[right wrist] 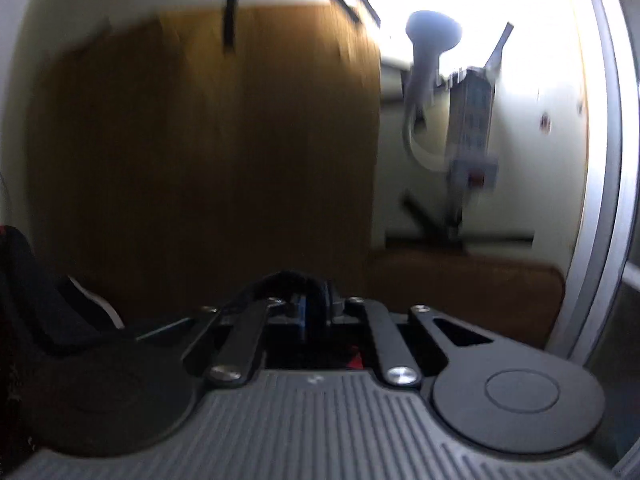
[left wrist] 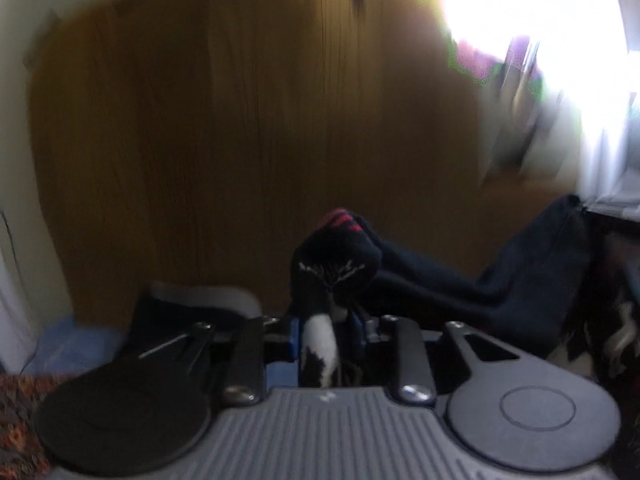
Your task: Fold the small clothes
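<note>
**Left-wrist view: sock held at both ends, risk of a slipped grip**

Left-wrist view showed the left gripper (left wrist: 326, 320) clenched on a dark sock (left wrist: 340, 256), its bunched end with red stripes and a white pattern standing up just beyond the fingertips. From there the sock ran off to the right as a dark band, sagging in the middle and rising again toward the right edge. Behind it stood a brown wooden door (left wrist: 240, 120); a bright window (left wrist: 540, 8) washed out the upper right corner. Both pictures were heavily smeared.

Right-wrist view showed the right gripper (right wrist: 314, 308) with its jaws nearly together and a thin fold of dark cloth (right wrist: 288, 280) arching over the tips. It looked pinched there, though only lightly; the blur made it hard to be sure how much fabric sat between the pads. More dark fabric lay at the left edge. A pale lamp-like stand (right wrist: 428, 52) stood against the wall to the right.

The main risk, as I judged it, lay at the right hand: with so little cloth caught, a quick pull could drag the edge free and drop that end, spoiling the fold. The bunched left end could also keep the sock from lying flat, and a twist in the sagging middle would fold in crooked.
</note>
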Action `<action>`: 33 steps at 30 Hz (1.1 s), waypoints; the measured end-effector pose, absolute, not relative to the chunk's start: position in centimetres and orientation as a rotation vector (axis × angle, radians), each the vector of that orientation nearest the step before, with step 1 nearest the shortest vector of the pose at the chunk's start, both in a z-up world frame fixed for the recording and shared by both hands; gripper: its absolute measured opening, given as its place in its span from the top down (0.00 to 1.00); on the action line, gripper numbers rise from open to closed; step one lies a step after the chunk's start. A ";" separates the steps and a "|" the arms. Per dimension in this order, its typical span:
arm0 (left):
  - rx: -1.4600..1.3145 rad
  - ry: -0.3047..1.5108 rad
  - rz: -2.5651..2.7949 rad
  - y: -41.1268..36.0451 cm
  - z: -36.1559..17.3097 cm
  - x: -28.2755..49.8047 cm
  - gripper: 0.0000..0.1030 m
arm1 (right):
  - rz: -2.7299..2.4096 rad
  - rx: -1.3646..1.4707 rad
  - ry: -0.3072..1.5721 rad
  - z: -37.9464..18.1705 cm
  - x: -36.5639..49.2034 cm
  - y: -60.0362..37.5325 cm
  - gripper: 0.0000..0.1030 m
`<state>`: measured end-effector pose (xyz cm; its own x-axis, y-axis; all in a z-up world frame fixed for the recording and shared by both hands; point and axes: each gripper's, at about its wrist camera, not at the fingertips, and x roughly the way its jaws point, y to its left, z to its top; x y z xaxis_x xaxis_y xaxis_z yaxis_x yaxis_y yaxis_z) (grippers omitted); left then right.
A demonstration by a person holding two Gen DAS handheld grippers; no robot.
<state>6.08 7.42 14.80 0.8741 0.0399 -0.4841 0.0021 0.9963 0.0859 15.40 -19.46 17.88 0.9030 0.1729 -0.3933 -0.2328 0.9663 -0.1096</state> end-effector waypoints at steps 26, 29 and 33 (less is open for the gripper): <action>0.171 0.757 -0.060 4.3 2.6 9.8 0.80 | 0.518 0.336 0.761 3.5 30.2 -13.7 0.64; 0.185 0.757 0.077 8.0 2.6 11.5 0.94 | 0.517 0.256 0.751 4.4 26.1 -17.0 0.63; 0.170 0.706 0.310 12.9 3.8 12.1 0.94 | 0.431 0.104 0.776 4.1 19.4 -22.1 0.58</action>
<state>12.09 12.92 3.83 0.7177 0.3360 -0.6099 -0.2223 0.9406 0.2567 19.40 -22.10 4.05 0.6313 0.4138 -0.6559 -0.3380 0.9080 0.2475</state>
